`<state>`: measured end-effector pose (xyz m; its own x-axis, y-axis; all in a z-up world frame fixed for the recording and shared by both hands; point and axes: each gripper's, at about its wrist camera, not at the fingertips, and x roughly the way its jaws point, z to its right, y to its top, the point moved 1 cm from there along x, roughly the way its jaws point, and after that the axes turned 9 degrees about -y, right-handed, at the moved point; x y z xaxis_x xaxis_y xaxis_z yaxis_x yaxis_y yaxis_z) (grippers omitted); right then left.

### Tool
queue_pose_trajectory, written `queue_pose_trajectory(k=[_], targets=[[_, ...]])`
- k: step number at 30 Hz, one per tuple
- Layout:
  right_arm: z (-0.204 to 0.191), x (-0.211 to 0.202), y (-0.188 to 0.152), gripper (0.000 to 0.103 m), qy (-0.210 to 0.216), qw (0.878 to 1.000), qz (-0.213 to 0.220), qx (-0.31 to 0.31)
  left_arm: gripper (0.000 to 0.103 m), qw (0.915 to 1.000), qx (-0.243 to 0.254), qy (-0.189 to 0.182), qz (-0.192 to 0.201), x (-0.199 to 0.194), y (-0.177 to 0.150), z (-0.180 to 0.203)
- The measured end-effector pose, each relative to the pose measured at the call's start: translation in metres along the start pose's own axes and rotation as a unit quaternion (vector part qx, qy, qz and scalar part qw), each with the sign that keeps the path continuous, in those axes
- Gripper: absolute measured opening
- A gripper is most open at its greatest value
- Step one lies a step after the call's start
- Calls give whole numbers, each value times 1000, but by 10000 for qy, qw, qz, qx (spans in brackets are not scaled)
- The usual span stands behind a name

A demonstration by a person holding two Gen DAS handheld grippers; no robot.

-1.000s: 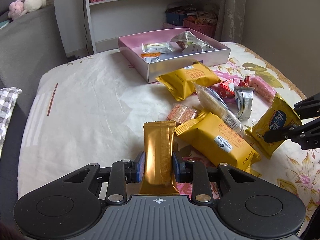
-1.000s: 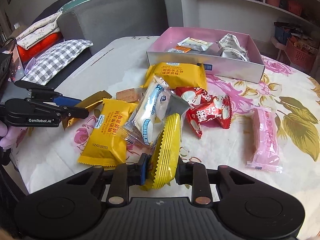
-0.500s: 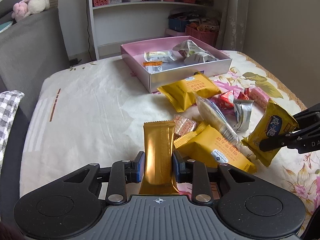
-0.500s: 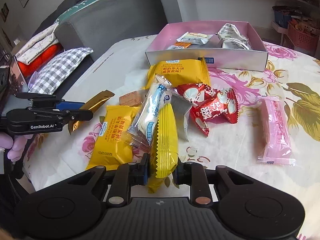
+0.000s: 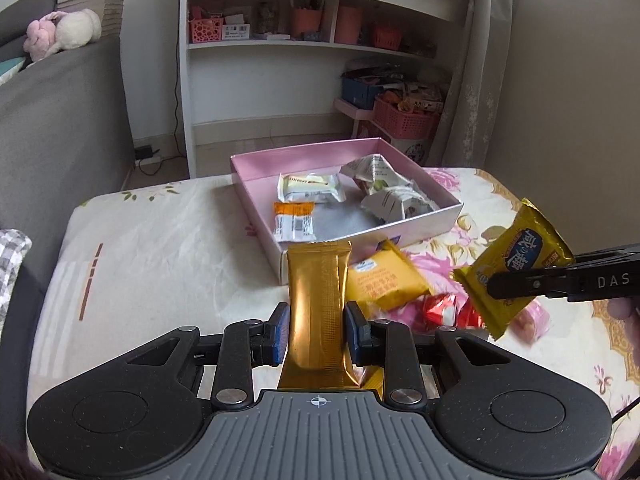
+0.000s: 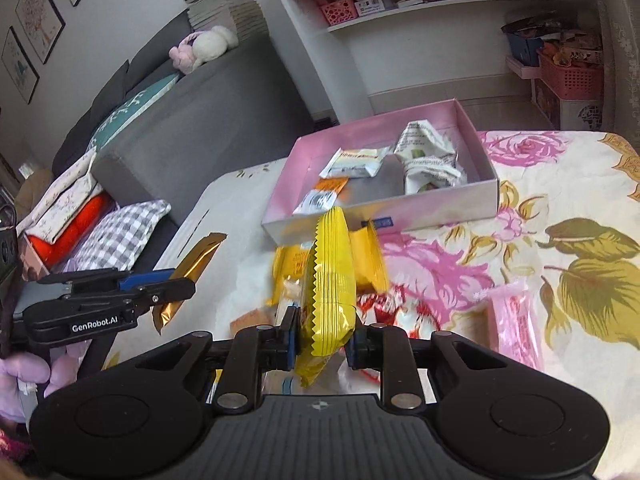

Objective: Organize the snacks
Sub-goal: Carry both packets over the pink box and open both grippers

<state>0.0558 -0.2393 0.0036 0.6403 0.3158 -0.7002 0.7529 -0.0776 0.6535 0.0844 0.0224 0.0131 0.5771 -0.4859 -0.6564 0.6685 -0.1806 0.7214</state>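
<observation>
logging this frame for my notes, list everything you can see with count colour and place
gold bar packet: 1, metallic gold, clamped in the left gripper, off the bed
yellow snack pack: 1, yellow with blue label, clamped in the right gripper, off the bed
pink box: 1, pink inside, silver outside, open, far end of the bed
packets in the box: about 4, white, silver and one orange-topped
orange-yellow packet: 1, on the bed just in front of the box
red wrappers: a small cluster, red, beside the orange-yellow packet
pink packet: 1, on the floral sheet
floral sheet: 1, cream with pink flowers, over the bed
left gripper: black, blue pads
right gripper: black, blue pads
</observation>
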Motion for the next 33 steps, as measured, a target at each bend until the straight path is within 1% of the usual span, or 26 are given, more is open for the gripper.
queue_pose_trajectory(k=[5, 9, 13, 20, 26, 29, 32, 33], targets=[[4, 19, 34, 14, 12, 9994, 137, 304, 26, 9999, 99, -26, 47, 28, 30, 11], [4, 35, 55, 14, -12, 9986, 273, 447, 26, 9999, -47, -37, 123, 48, 48, 12], [7, 52, 72, 14, -66, 9977, 354, 577, 26, 9996, -250, 11, 163, 69, 58, 9], [9, 82, 83, 15, -139, 9969, 371, 678, 26, 9988, -403, 207, 168, 102, 70, -3], [12, 93, 89, 15, -239, 9964, 400, 710, 26, 9979, -533, 313, 186, 118, 77, -10], [15, 97, 91, 15, -329, 9961, 395, 715, 26, 9980, -472, 384, 194, 122, 79, -10], [17, 98, 94, 15, -411, 9958, 418, 697, 27, 9979, -323, 468, 311, 122, 81, -6], [18, 98, 95, 17, -405, 9957, 430, 711, 29, 9977, -316, 487, 349, 122, 81, -6]])
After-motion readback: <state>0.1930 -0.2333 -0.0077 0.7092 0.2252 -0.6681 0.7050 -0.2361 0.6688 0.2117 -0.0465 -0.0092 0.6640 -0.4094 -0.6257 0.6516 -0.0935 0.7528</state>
